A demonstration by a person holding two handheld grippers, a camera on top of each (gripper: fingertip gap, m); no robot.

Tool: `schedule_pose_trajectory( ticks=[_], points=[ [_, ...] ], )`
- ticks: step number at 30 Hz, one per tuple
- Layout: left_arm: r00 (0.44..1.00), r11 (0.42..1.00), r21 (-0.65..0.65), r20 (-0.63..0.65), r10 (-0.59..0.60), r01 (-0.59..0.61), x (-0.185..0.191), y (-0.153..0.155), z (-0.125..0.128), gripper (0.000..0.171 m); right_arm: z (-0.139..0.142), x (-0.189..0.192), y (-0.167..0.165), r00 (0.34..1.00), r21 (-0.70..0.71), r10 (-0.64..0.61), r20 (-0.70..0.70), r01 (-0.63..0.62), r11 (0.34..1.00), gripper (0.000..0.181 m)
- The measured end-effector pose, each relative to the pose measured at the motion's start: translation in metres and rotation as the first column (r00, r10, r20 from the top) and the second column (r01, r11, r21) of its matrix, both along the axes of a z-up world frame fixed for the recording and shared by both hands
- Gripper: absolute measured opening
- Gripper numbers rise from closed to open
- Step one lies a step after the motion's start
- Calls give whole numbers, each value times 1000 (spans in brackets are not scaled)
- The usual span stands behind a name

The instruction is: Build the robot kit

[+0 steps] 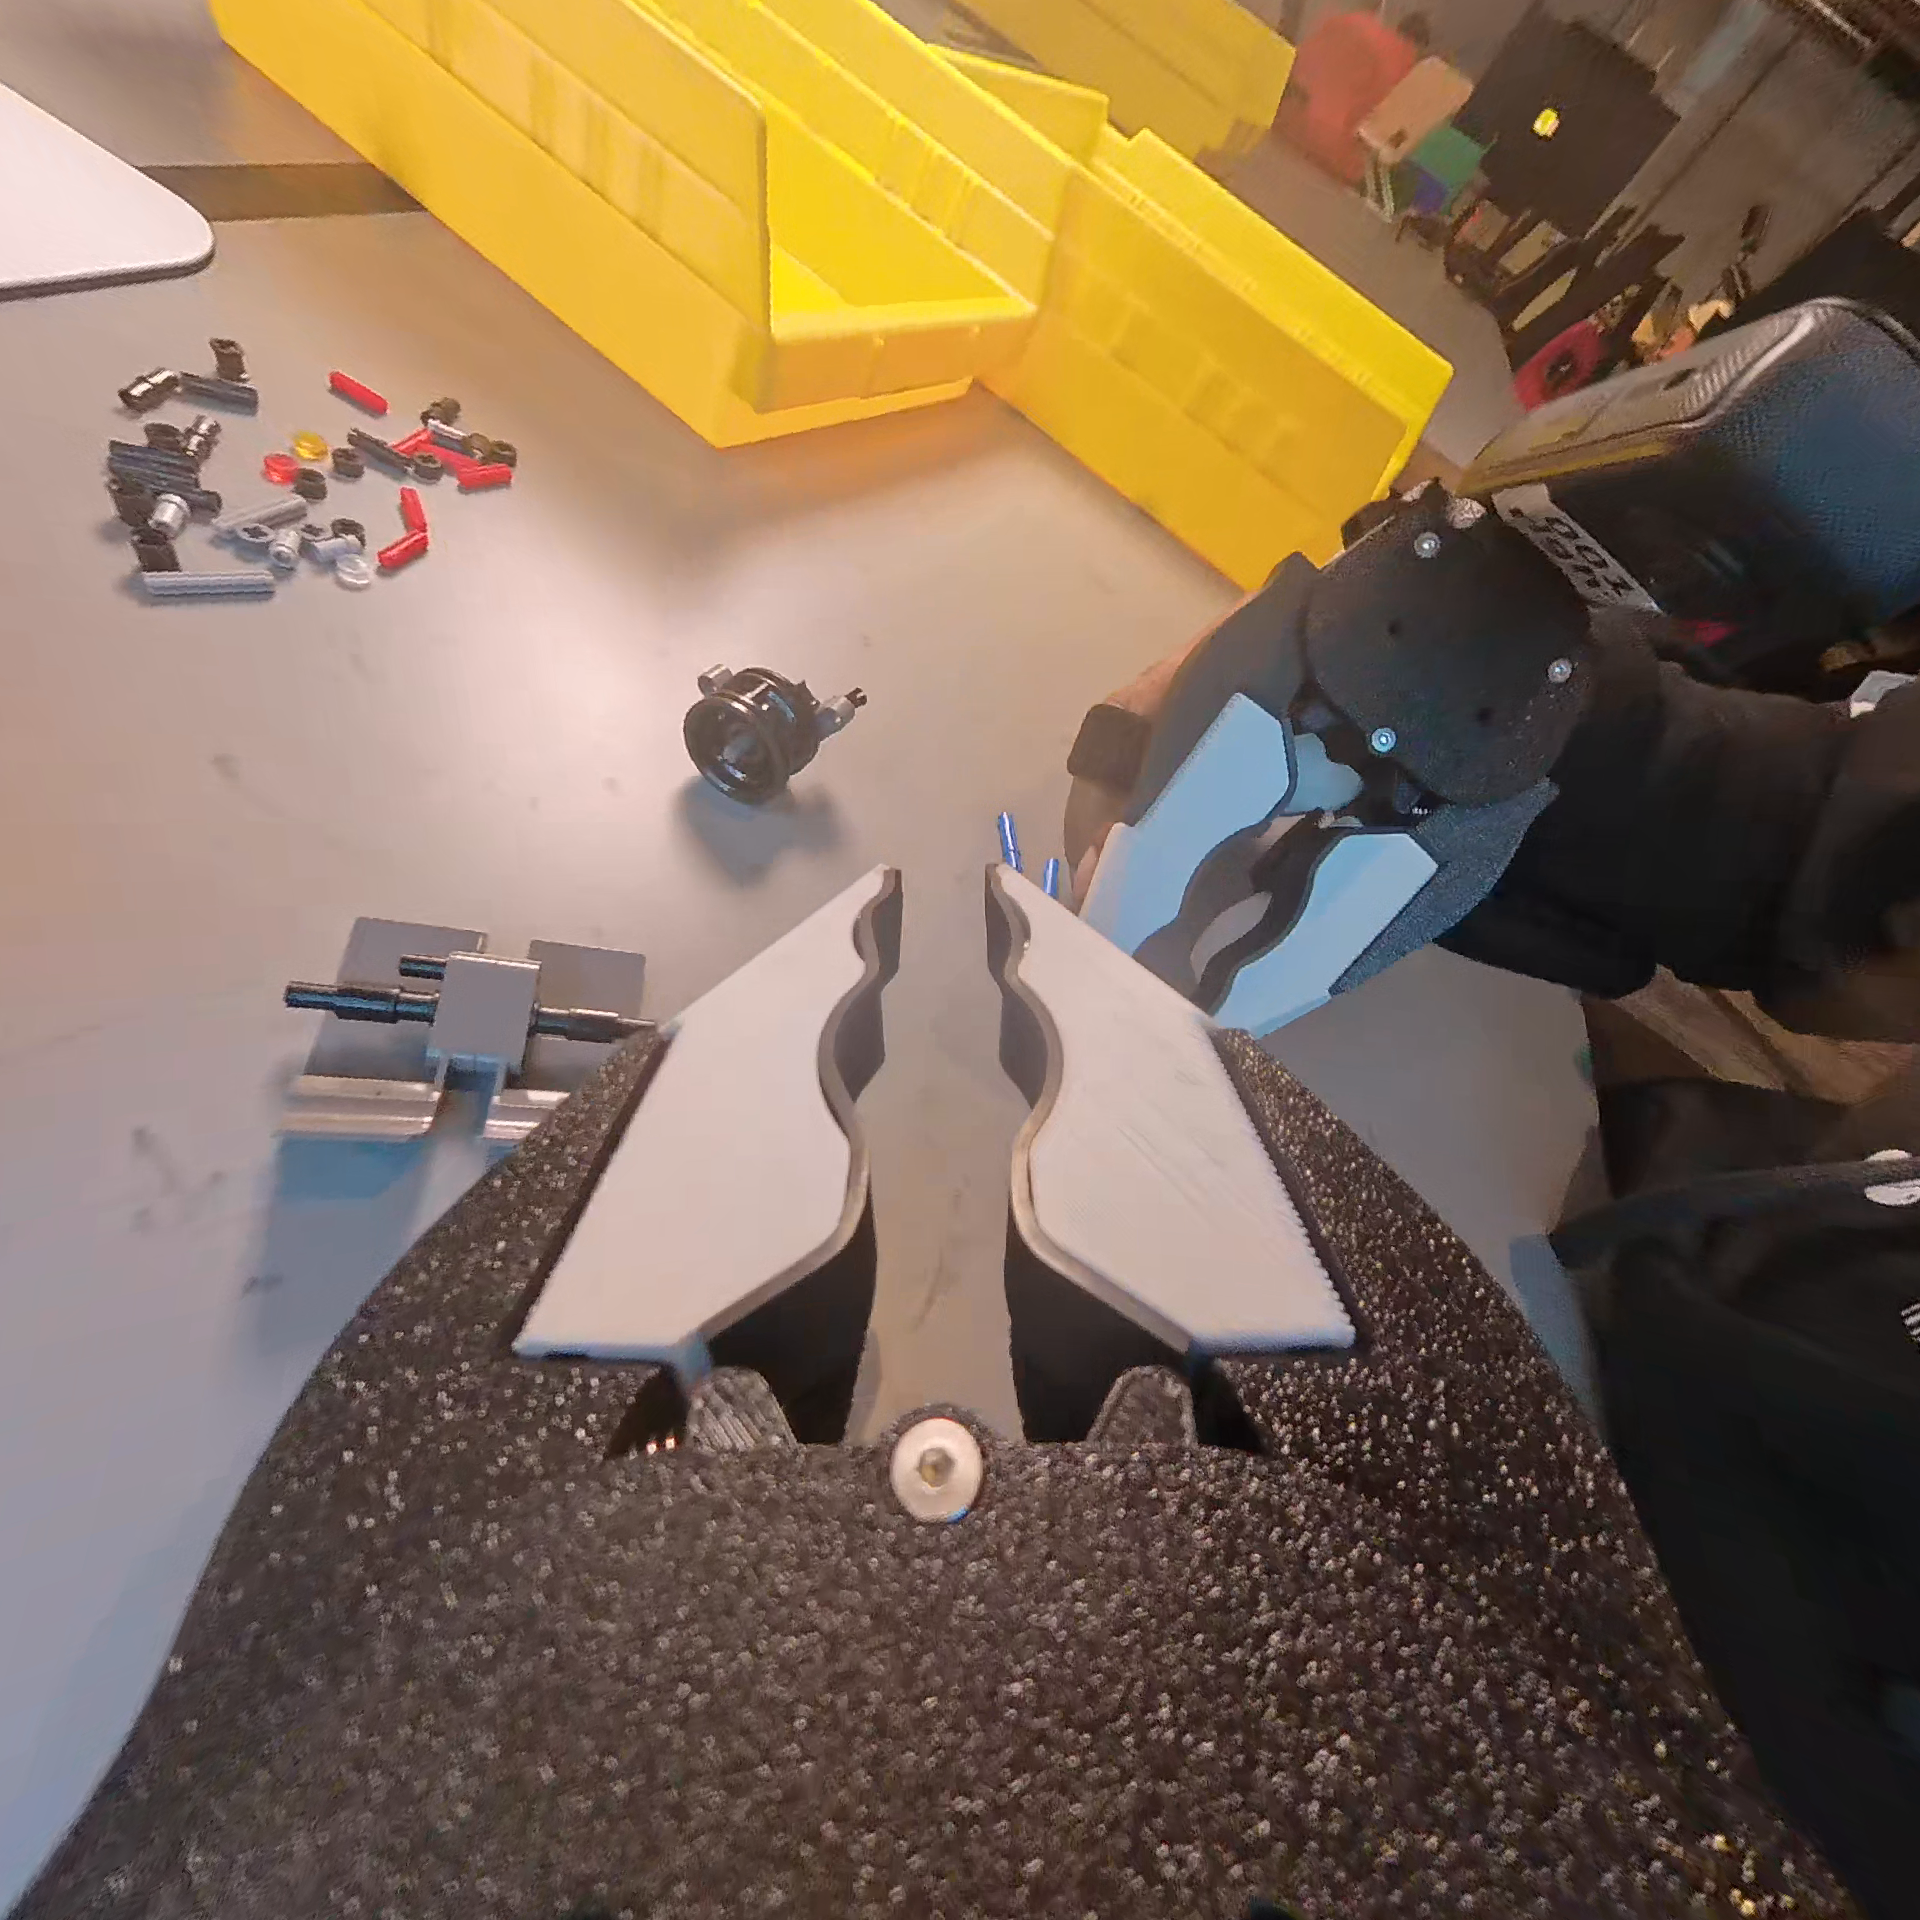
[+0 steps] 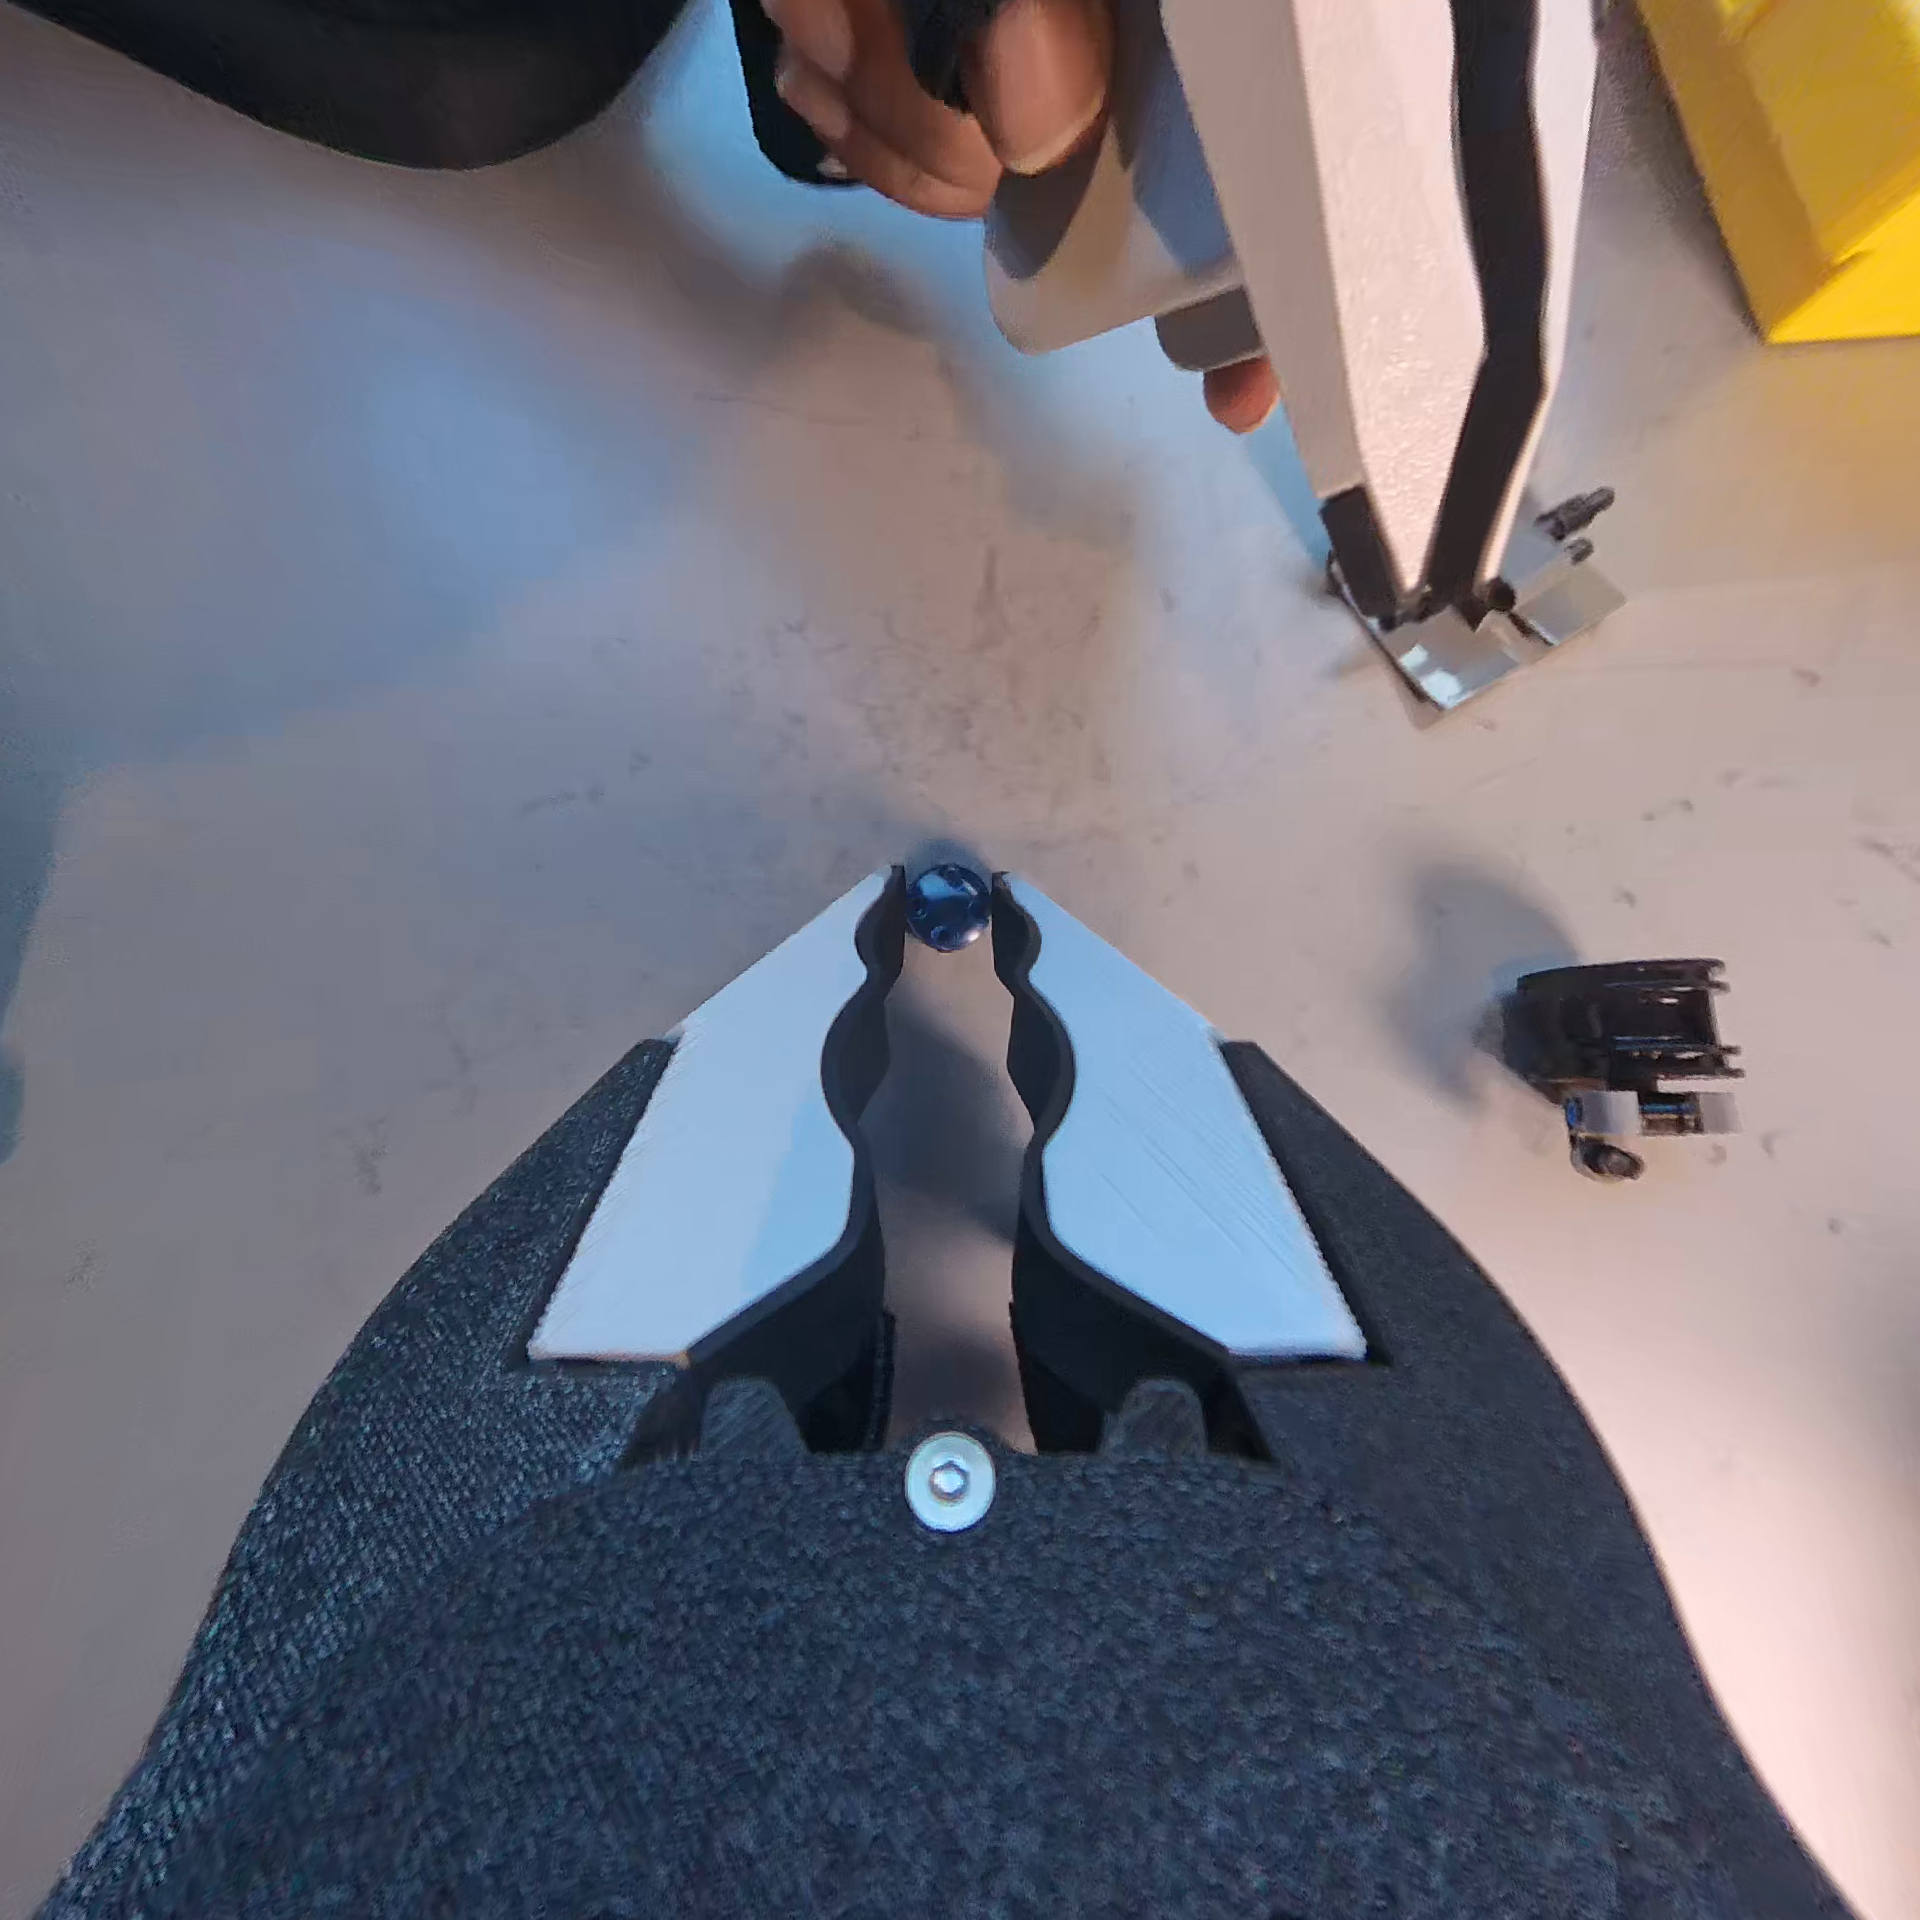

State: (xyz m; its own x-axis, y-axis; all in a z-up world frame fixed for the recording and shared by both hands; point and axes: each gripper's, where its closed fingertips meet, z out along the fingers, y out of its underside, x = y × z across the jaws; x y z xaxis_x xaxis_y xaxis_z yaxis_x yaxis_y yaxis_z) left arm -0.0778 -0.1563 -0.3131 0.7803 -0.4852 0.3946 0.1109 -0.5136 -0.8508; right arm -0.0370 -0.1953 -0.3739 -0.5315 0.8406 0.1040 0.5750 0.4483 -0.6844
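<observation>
My right gripper (image 2: 945, 883) is shut on a small blue pin (image 2: 945, 906), seen end-on between its fingertips just above the grey table (image 2: 416, 623). My left gripper (image 1: 943, 883) is open with a narrow gap and holds nothing. A grey bracket assembly with black axles (image 1: 468, 1029) lies just left of it. In the right wrist view the left gripper (image 2: 1434, 597) points down right at that assembly (image 2: 1496, 649). In the left wrist view the right gripper (image 1: 1184, 966) points down at the table beside two blue pins (image 1: 1008, 836). A black wheel assembly (image 1: 753, 732) lies ahead and also shows in the right wrist view (image 2: 1621, 1039).
A pile of small black, red and grey parts (image 1: 291, 468) lies at the far left. Yellow bins (image 1: 831, 208) stand along the back and show in the right wrist view (image 2: 1808, 156). A white flat plate (image 1: 83, 208) is at the far left corner. A person's hand (image 2: 935, 104) holds the left gripper. Spacing between my two grippers at the tips: around 8 cm. The white flat plate (image 1: 83, 208) lies around 35 cm away from my left fingertips.
</observation>
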Motion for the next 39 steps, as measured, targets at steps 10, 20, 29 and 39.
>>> schedule_pose_trajectory(
  ticks=[10, 20, 29, 39],
  points=[
    [998, 1000, 2, -66, 14, -14, -6, 1, -4, 17, 56, -14, 48, 973, -128, -156, -168, 136, 982, 34],
    [994, 999, -12, -107, 32, -33, -16, 3, -13, 17, 18, -38, 117, 993, 261, -117, 1, 113, 959, 50],
    [981, 998, 1, -180, -65, 66, -5, -4, -16, 30, 33, -37, 67, 975, 133, 95, -199, -70, 989, 31],
    [899, 899, 250, -350, -262, 359, 23, -39, 19, 31, 84, -28, 1, 884, -179, 75, -462, -176, 968, 32]
  ],
)
